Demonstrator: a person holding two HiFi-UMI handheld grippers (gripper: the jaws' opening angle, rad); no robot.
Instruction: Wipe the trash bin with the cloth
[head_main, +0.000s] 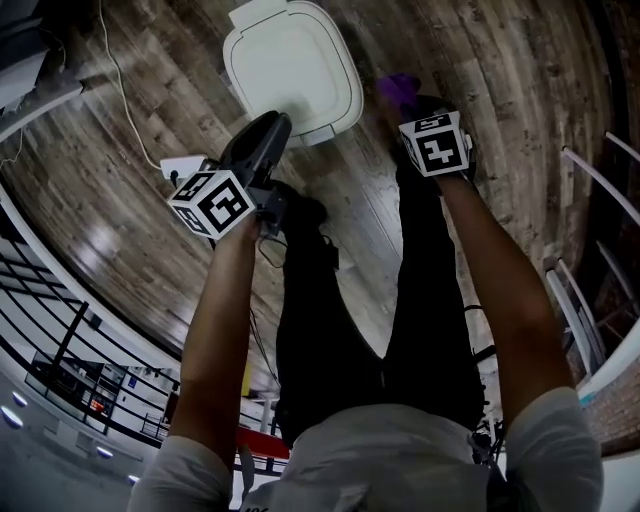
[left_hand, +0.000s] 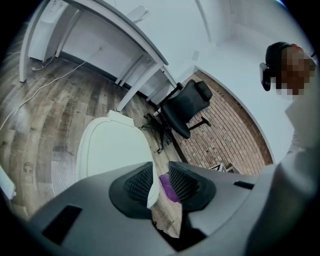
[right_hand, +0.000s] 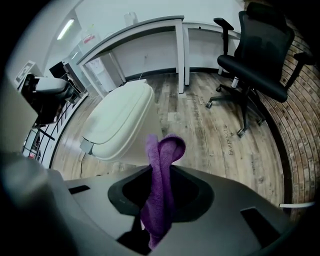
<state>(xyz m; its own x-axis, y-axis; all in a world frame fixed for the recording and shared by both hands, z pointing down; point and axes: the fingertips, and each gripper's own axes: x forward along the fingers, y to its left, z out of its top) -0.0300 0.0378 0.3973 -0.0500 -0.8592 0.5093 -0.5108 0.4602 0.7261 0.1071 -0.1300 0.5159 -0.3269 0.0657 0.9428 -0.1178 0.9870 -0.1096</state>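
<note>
Purple cloth (right_hand: 167, 147) hangs clamped in our right gripper (right_hand: 160, 175); on our left gripper (left_hand: 160, 184) the fingers (left_hand: 139, 182) stand narrowly apart, empty, with the bin (head_main: 290, 65) at twelve o'clock.

Wood-plank floor (head_main: 120, 150), thin white cable (head_main: 112, 70) lying across it, black wheeled office chair (right_hand: 260, 55) beside a brick-pattern floor section (right_hand: 295, 125), long white table (right_hand: 150, 25) along the wall, dark metal railing (head_main: 50, 330) below floor level.

Hidden parts
Right gripper view: the lower end of the cloth (right_hand: 162, 150) is buried within the right claw (right_hand: 159, 172). Left gripper view: the left claw (left_hand: 161, 172) masks the near rim of the trash bin (left_hand: 112, 150).
</note>
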